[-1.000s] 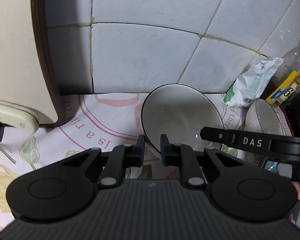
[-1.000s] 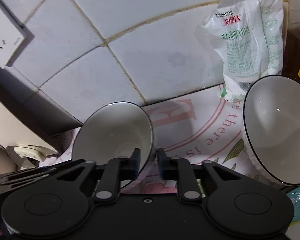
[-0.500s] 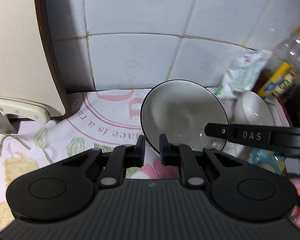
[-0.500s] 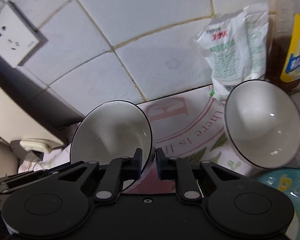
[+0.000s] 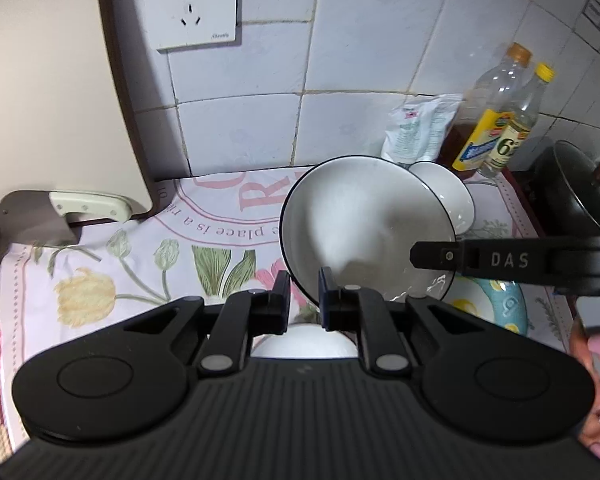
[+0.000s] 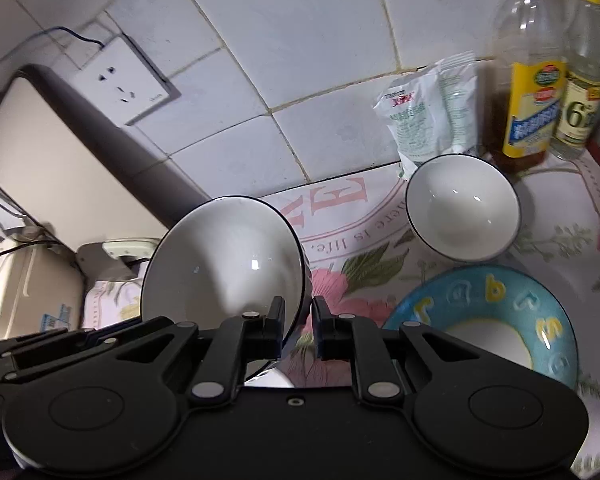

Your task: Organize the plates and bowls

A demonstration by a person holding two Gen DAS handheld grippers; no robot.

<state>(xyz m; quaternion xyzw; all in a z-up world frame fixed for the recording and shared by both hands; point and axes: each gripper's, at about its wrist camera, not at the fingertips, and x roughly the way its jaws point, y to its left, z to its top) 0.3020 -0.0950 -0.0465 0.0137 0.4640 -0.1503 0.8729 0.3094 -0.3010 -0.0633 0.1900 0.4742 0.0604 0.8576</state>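
A white bowl with a dark rim (image 5: 364,232) (image 6: 228,260) hangs tilted above the flowered cloth, held from both sides. My left gripper (image 5: 304,296) is shut on its near rim. My right gripper (image 6: 299,320) is shut on the rim at the bowl's other side, and its finger (image 5: 500,260) crosses the left wrist view at the right. A second white bowl (image 6: 464,208) (image 5: 448,196) stands on the cloth by the wall. A blue plate with raised letters (image 6: 480,300) (image 5: 496,304) lies in front of it.
Two bottles (image 6: 536,80) and a white bag (image 6: 432,116) stand against the tiled wall at the right. A lidded pot (image 5: 576,188) sits at the far right. A cutting board (image 5: 48,80), a cleaver (image 5: 60,208) and a wall socket (image 5: 192,0) are at the left.
Both grippers have risen and drawn back from the wall with the bowl between them. The socket, bottles, second bowl and blue plate have come into view.
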